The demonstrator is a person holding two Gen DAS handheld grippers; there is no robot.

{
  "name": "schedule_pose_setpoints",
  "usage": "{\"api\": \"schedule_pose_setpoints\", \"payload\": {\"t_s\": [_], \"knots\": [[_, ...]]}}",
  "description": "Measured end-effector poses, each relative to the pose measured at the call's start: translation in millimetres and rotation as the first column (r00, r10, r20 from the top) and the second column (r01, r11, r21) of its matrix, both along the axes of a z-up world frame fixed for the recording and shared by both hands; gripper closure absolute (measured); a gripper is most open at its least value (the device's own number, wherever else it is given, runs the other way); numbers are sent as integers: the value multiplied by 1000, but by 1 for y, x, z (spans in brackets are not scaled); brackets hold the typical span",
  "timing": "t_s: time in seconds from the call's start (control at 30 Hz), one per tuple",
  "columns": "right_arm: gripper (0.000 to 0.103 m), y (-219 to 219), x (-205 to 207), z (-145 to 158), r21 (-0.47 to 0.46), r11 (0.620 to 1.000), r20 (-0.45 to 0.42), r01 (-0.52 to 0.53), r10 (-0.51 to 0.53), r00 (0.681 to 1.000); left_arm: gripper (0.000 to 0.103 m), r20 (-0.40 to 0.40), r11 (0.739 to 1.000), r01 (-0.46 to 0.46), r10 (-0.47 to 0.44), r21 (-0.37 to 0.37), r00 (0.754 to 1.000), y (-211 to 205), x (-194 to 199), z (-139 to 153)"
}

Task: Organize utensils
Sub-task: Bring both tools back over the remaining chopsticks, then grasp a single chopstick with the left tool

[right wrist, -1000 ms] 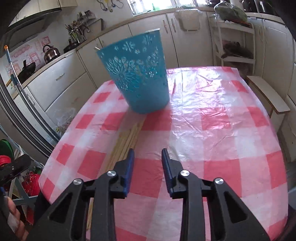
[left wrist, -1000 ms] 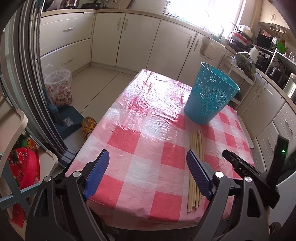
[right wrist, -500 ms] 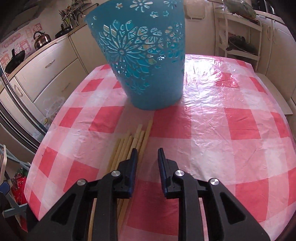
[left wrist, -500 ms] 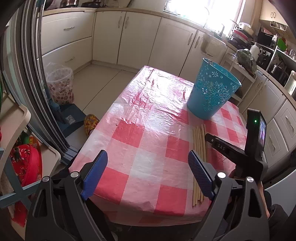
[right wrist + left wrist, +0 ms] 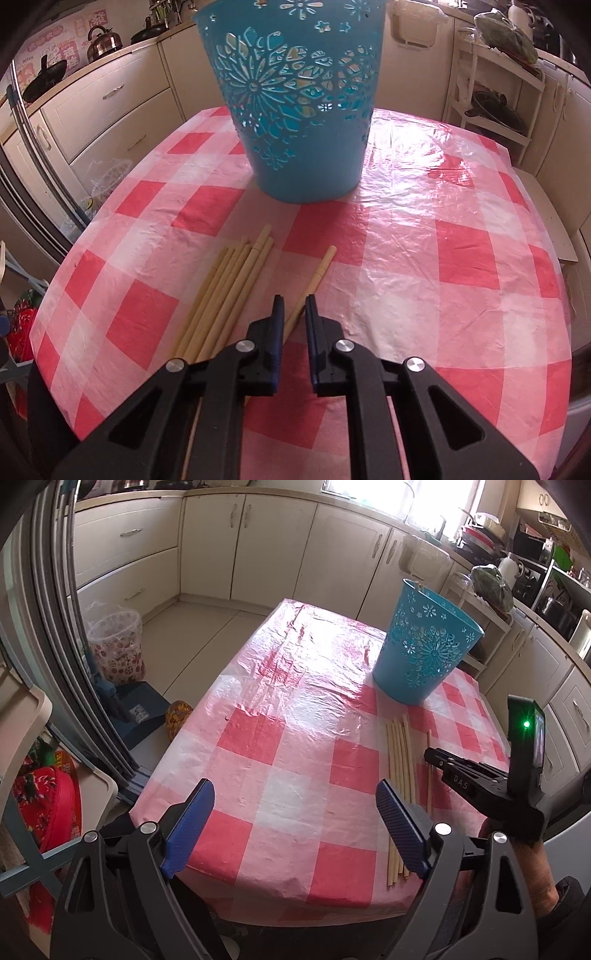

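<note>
A blue cut-out bin (image 5: 299,129) stands upright on the red-checked table (image 5: 277,720). In front of it lies a bundle of several wooden chopsticks (image 5: 229,291). One single chopstick (image 5: 319,271) lies slanted to the bundle's right, and its near part runs between the jaws of my right gripper (image 5: 295,301). Those jaws are closing around it, with a thin gap still visible beside the stick. My left gripper (image 5: 294,788) hovers wide open over the table's near edge, left of the bundle (image 5: 399,760), holding nothing. From the left wrist, the right gripper (image 5: 430,755) sits over the single chopstick (image 5: 429,775) and the bin (image 5: 421,657) stands beyond.
Cream kitchen cabinets (image 5: 243,542) ring the room. A patterned waste bin (image 5: 114,650) and a blue box (image 5: 136,712) sit on the floor left of the table. A white rack (image 5: 495,99) stands behind the table's right corner.
My right gripper moved closer to the chopsticks, came down and narrowed its jaws. One chopstick has swung away from the bundle to the right. The left gripper barely moved.
</note>
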State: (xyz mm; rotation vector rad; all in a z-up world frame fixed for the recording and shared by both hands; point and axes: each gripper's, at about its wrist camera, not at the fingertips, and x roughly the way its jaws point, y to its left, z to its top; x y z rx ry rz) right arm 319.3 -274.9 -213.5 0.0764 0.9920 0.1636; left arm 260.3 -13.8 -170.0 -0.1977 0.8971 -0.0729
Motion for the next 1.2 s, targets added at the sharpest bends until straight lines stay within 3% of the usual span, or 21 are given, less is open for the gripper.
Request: {"api": "schedule_pose_setpoints", "payload": {"t_s": [0.27, 0.53, 1.2], "knots": [[91, -34, -33, -1, 49, 999, 5, -12, 11, 1000, 18, -68, 990, 114, -108, 79, 992, -51, 42, -24], [91, -51, -45, -4, 153, 988, 45, 27, -35, 998, 18, -125, 979, 146, -128, 142, 984, -86, 80, -47], [91, -63, -48, -7, 239, 970, 44, 37, -49, 998, 18, -156, 967, 159, -129, 199, 979, -99, 100, -59]]}}
